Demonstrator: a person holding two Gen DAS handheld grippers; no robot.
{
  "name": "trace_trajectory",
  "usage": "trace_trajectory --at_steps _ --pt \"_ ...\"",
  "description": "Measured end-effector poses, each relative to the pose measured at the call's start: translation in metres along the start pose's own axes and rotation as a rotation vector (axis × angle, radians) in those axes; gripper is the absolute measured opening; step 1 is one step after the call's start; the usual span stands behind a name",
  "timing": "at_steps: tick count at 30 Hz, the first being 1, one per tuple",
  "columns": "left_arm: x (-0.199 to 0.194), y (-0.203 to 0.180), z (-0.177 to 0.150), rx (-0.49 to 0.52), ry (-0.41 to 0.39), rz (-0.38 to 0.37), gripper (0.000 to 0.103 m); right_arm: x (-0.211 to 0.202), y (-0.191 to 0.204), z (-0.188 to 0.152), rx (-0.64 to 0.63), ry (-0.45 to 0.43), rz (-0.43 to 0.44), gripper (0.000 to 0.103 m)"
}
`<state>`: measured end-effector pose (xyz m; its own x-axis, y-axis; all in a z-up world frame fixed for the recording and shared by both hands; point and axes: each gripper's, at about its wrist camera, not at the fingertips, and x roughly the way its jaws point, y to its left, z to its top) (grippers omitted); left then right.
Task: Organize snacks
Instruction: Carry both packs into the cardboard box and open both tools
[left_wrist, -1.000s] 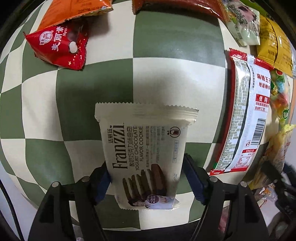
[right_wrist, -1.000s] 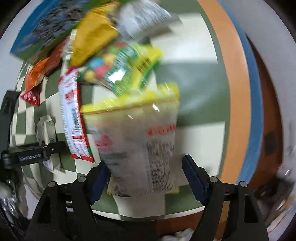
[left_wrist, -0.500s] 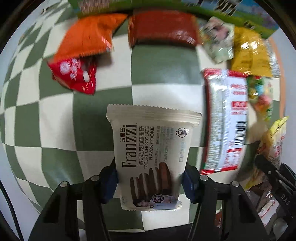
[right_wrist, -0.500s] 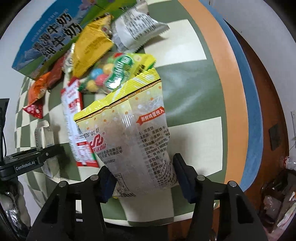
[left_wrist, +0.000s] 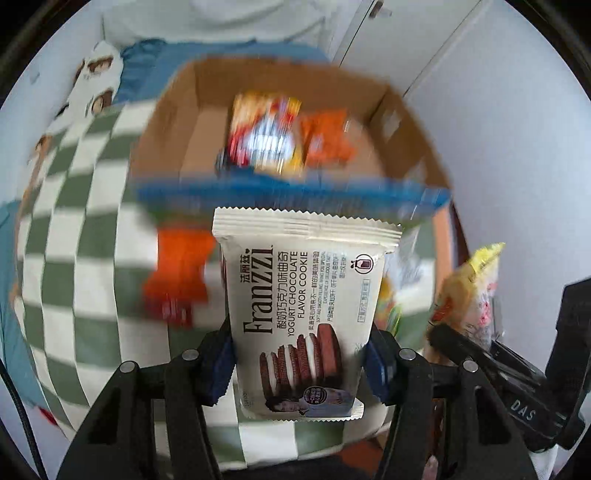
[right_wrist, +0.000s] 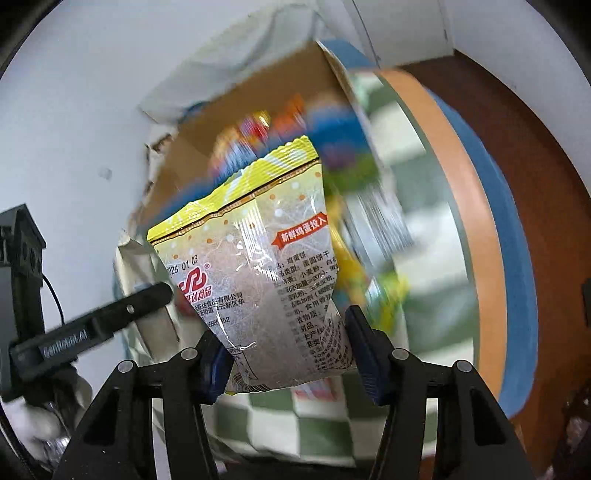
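Note:
My left gripper (left_wrist: 299, 363) is shut on a white Franzzi chocolate cookie pack (left_wrist: 306, 302) and holds it in the air above the checkered table (left_wrist: 74, 236). My right gripper (right_wrist: 286, 360) is shut on a clear egg biscuit bag with a yellow top (right_wrist: 255, 266), also lifted. An open cardboard box (left_wrist: 280, 88) stands at the far side of the table with several snack packs (left_wrist: 266, 136) inside; it also shows in the right wrist view (right_wrist: 258, 96). The right gripper's bag shows at the right of the left wrist view (left_wrist: 469, 291).
An orange snack pack (left_wrist: 177, 273) and other blurred packs lie on the table in front of the box. A blue box edge (left_wrist: 288, 192) runs along the box's near side. White walls (left_wrist: 498, 129) stand behind. The round table's orange and blue rim (right_wrist: 491, 236) curves at the right.
Both grippers have risen from the table with their packs and tilted up towards the cardboard box, which has come into view. The table snacks have dropped lower and blurred.

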<state>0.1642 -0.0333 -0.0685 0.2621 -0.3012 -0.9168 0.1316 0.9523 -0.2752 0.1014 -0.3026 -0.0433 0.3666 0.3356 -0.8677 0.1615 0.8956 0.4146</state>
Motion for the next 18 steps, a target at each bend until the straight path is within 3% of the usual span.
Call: trace_trajectory --at_steps 4,6,12,18 --pt "-0.021 0.006 0.072 -0.002 -0.074 0.049 0.056 0.01 0.033 0.068 0.004 -0.064 0.03 0.059" --pt "-0.02 0.015 0.11 -0.008 -0.079 0.085 0.057 0.039 0.055 0.105 0.018 -0.064 0.033 0.059" --pt "0.025 0.059 0.199 -0.091 -0.006 0.177 0.057 0.09 0.057 0.184 0.069 -0.007 -0.026 0.059" --pt "0.078 0.097 0.243 -0.157 0.106 0.208 0.057 0.142 0.057 0.23 0.093 0.061 -0.129 0.06"
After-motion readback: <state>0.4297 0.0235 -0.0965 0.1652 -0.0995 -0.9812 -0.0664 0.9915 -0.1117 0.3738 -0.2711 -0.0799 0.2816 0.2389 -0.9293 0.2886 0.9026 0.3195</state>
